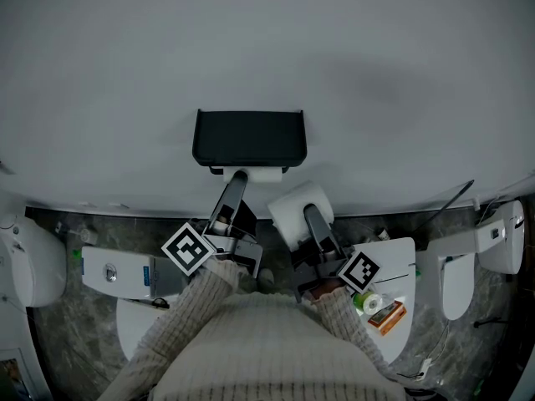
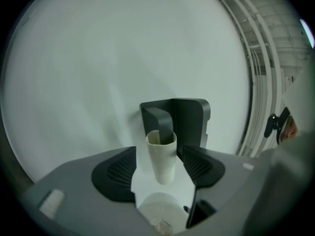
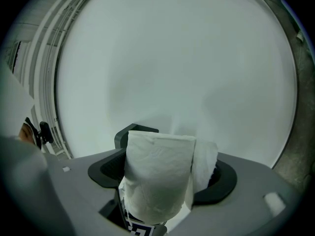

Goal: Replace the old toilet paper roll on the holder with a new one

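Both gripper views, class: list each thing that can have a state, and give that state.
Toilet paper holder: fixed to the wall, not yet cleared.
Cardboard tube: bare of paper, on the holder's arm.
Left gripper: open, jaws either side of the tube, not pressing it.
New toilet paper roll: full, off the holder, loose end hanging.
Right gripper: shut on the new roll.

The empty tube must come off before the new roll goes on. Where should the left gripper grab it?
Probably mid-length, squeezing the tube's curved sides and coming from its free end. The holder arm enters the other end, so that end should stay clear.
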Demonstrator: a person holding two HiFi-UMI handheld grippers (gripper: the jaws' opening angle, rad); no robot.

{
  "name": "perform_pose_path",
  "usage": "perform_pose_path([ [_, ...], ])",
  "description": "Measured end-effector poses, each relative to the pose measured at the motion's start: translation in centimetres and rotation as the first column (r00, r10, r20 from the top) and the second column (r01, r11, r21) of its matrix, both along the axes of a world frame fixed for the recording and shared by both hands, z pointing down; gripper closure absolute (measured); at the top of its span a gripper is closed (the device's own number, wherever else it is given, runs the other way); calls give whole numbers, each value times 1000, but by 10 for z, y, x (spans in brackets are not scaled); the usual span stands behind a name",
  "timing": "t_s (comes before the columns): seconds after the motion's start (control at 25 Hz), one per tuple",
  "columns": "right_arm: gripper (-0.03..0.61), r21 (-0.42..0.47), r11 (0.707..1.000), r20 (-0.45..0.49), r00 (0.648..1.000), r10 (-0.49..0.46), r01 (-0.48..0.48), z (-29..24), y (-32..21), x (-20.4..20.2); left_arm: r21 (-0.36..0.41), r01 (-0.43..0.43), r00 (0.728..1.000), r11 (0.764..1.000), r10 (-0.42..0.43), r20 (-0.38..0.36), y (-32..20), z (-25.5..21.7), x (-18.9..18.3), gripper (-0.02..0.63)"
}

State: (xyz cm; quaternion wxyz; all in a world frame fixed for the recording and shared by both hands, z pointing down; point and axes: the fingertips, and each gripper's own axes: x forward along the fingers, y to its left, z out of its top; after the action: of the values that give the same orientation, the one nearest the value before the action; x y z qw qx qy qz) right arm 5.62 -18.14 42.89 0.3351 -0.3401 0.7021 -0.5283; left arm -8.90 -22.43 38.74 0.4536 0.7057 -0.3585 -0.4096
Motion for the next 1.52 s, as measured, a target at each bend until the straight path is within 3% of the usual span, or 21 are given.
perform_pose_path([
  [0.4,187,24,1000,-17,1000,-9,9,-7,-7,1,25,-1,999,1000,2,-38,-4,-5,0,331],
  [0.56,187,24,1000,-11,1000,11,-11,-6,-7,6,49,-6,998,999,9,-66,-3,-9,-2,436],
  [1.24,186,43,997,-9,998,57,-56,-11,-4,14,55,-53,996,997,56,-69,-2,-10,6,440],
  [1.52,187,46,992,-14,992,122,-121,-12,-5,53,51,-111,992,993,114,-55,-14,-11,44,442],
])
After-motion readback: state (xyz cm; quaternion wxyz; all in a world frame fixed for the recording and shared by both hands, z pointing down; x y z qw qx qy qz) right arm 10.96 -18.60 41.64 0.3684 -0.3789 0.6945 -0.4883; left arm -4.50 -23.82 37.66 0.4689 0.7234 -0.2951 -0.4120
